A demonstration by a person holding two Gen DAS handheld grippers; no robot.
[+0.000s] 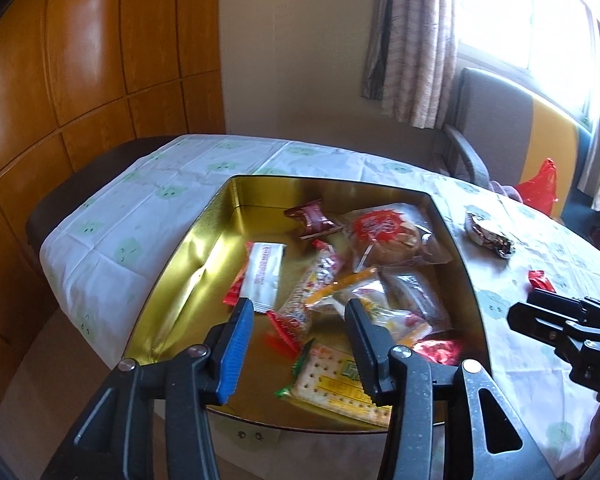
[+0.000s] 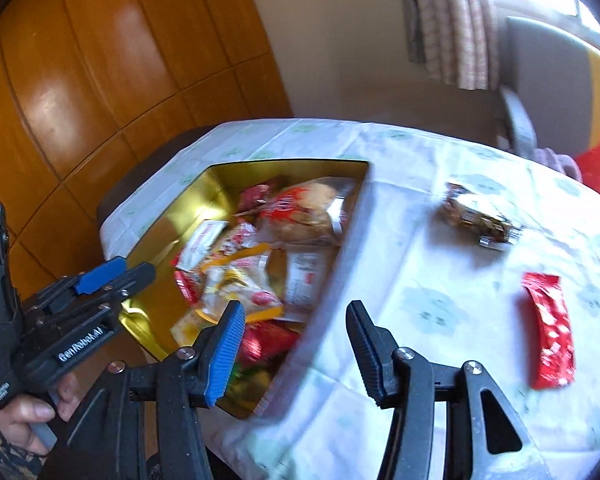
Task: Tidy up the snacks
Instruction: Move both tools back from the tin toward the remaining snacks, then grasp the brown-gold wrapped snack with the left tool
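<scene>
Both grippers spread, empty: left gripper (image 1: 300,312) over gold tin (image 1: 204,248) of snacks, right gripper (image 2: 296,316) beside it, likely heading for red packet (image 2: 548,332) and foil bar (image 2: 480,216) left on tablecloth (image 2: 440,312).

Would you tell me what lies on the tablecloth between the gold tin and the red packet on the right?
Nothing: in the right wrist view the tablecloth between the gold tin and the red packet is bare. The silver-wrapped snack lies farther back.
</scene>
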